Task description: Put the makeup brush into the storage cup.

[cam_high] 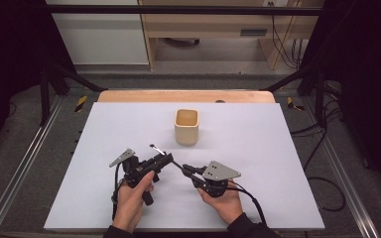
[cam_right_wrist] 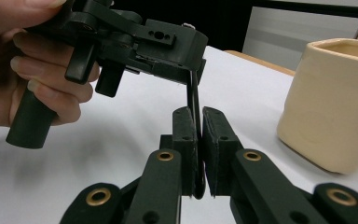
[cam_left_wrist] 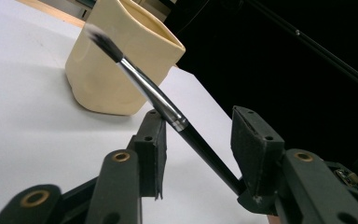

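A thin black paintbrush (cam_left_wrist: 154,94) with a silver ferrule and dark bristles runs slantwise between my left gripper's (cam_left_wrist: 200,127) jaws, which stand apart on either side of it, open. My right gripper (cam_right_wrist: 199,116) is shut on the brush's black handle (cam_right_wrist: 194,93). In the high view the two grippers meet near the table's front middle, left gripper (cam_high: 164,158) and right gripper (cam_high: 185,169) tip to tip, with the brush (cam_high: 157,148) pointing up and left. A cream square cup (cam_high: 186,126) stands upright just beyond them; it also appears as the cup (cam_left_wrist: 121,60) and the cup (cam_right_wrist: 331,102).
A white mat (cam_high: 258,148) covers the wooden table. A person's hands hold both grippers from the front edge. Black frame posts and cables flank the table; wooden furniture stands behind it.
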`<state>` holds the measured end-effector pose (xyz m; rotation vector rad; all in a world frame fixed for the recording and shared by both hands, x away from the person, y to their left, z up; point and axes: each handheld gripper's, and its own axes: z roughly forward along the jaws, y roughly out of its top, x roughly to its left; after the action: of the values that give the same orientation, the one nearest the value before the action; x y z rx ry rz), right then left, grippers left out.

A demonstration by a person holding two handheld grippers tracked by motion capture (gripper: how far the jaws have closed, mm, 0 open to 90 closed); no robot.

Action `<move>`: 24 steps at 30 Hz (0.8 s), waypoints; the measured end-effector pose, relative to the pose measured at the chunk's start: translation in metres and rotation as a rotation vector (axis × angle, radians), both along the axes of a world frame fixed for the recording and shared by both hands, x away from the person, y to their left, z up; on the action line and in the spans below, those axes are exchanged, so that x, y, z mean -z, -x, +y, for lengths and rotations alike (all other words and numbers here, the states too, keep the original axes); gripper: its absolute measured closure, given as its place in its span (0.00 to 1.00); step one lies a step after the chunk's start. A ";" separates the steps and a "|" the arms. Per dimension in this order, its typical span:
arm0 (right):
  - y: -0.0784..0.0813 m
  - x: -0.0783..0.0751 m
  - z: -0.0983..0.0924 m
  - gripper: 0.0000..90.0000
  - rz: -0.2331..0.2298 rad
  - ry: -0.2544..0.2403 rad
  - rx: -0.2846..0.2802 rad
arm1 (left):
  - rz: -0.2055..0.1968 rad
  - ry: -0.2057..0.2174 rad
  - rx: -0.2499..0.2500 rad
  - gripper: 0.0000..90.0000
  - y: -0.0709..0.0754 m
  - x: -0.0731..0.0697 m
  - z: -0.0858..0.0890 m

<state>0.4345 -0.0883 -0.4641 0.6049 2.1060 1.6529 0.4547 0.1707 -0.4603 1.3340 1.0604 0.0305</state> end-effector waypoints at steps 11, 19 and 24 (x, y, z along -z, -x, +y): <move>-0.001 0.003 0.002 0.93 0.008 0.013 -0.006 | 0.000 0.008 0.009 0.71 0.000 0.000 0.001; -0.001 0.005 0.003 0.93 0.020 0.018 -0.010 | -0.004 0.027 0.015 0.76 0.001 0.000 0.001; -0.001 0.006 0.004 0.93 0.028 0.019 -0.013 | -0.006 0.035 0.018 0.84 0.002 -0.002 0.001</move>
<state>0.4354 -0.0841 -0.4699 0.6123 2.1473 1.6388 0.4525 0.1720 -0.4587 1.3108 1.0392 0.0030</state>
